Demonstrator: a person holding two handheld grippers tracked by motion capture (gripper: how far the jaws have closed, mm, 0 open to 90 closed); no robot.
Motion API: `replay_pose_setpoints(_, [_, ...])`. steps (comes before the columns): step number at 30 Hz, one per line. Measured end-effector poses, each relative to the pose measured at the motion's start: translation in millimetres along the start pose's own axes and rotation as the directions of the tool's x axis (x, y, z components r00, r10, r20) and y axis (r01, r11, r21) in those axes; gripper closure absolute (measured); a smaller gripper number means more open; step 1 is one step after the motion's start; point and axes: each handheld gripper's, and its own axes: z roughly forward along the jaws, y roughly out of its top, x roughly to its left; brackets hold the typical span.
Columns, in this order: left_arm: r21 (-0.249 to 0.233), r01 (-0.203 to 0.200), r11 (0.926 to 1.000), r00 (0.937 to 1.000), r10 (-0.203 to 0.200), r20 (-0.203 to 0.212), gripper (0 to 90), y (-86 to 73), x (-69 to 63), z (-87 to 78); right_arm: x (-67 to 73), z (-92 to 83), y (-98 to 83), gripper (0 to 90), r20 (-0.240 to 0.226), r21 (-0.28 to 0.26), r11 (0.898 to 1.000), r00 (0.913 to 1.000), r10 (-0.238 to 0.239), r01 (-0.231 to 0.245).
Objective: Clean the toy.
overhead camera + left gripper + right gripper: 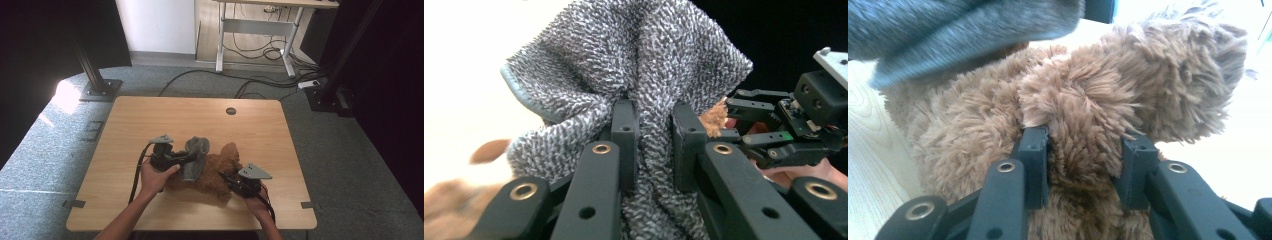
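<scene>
While left gripper (pixel 654 130) pinches fold of grey terry cloth (pixel 634 65) and right gripper (pixel 1083 150) clamps tuft of brown plush toy (pixel 1088 95), both mid-table, cloth draped over toy. Risk: fur tuft slips, cloth snags on toy. Wooden table (pixel 150 120) has ample room behind; near edge close to hands.

a grey-and-white flecked towel (pixel 634 65) lies against a shaggy brown plush toy (pixel 1083 100).

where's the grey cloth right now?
The grey cloth is near the table's middle in the high view, draped over the left part of the brown plush toy. The left gripper is clamped on a fold of it.
</scene>
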Motion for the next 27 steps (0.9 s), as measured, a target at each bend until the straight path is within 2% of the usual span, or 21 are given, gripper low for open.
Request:
replay_pose_setpoints(6, [-0.018,0.033,0.9993,0.9992,-0.033,-0.021,75.9,-14.6,18.1,-23.4,-1.1,0.0,-1.2,63.4,0.005,0.002,1.000,0.9999,0.014,-0.014])
replay_pose_setpoints(8, [-0.018,0.045,0.9988,0.9989,-0.045,-0.014,75.9,-20.7,22.9,-28.8,-0.8,-0.3,-1.4,63.5,0.005,0.003,1.000,0.9999,0.012,-0.012])
replay_pose_setpoints(14, [-0.031,0.057,0.9979,0.9976,-0.058,-0.038,75.9,-33.0,32.3,-44.0,-1.5,-0.3,-2.8,64.0,0.006,0.010,1.000,0.9999,0.014,-0.014])
replay_pose_setpoints(19, [-0.043,0.063,0.9971,0.9956,-0.066,-0.067,75.8,-39.0,38.1,-57.4,-1.5,-0.7,-3.3,64.5,0.007,0.014,1.000,0.9999,0.013,-0.014])
replay_pose_setpoints(21, [-0.046,0.075,0.9961,0.9948,-0.078,-0.066,75.7,-39.4,39.3,-60.9,-1.7,-0.8,-3.3,64.7,0.004,0.013,1.000,0.9998,0.021,-0.021])
replay_pose_setpoints(24, [-0.056,0.062,0.9965,0.9965,-0.065,-0.052,75.7,-33.2,29.9,-59.2,-1.8,-1.0,-3.4,65.0,0.005,0.009,1.000,0.9997,0.024,-0.024])
replay_pose_setpoints(26, [-0.067,0.032,0.9972,0.9993,-0.034,-0.018,75.7,-24.0,16.2,-54.1,-2.2,-1.1,-3.7,65.3,0.008,0.008,1.000,0.9997,0.022,-0.022])
replay_pose_setpoints(27, [-0.073,0.015,0.9972,0.9998,-0.015,0.012,75.7,-16.9,5.8,-48.9,-2.3,-0.9,-3.8,65.3,0.009,0.007,1.000,0.9997,0.024,-0.024])
